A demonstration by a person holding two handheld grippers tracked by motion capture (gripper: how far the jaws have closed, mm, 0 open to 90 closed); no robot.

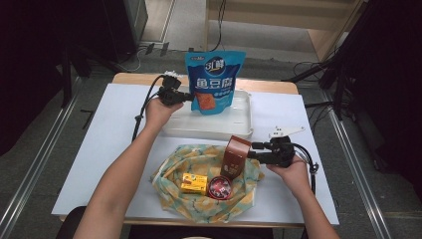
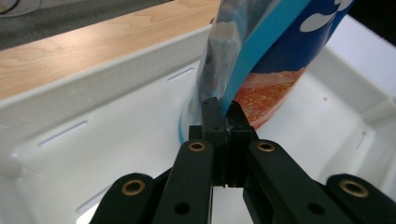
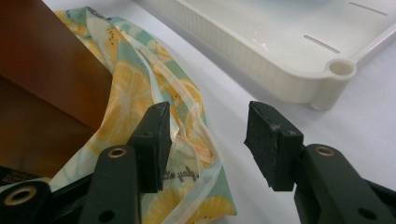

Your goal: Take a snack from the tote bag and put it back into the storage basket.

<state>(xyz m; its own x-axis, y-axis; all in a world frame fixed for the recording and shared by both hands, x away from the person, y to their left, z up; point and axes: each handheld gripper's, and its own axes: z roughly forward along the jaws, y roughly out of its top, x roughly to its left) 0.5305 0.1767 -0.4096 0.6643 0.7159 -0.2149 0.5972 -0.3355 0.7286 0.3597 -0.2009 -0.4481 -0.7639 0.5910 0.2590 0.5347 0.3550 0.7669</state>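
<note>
The blue snack pouch (image 1: 215,82) clamped in the left gripper (image 1: 191,96) carries large white Chinese characters reading 鱼豆腐. The lemon-print cloth (image 3: 187,140) between the right gripper's jaws shows small script, "play".

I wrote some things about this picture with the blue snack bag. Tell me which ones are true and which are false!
1. The left gripper pinches the blue snack bag. True.
2. The bag stands over the white tray. True.
3. The right gripper is squeezing the brown box. False: its jaws are open with nothing between them, beside the box.
4. The yellow box lies in the tray. False: it lies on the lemon-print cloth.
5. A round red tin sits beside the yellow box. True.
</note>
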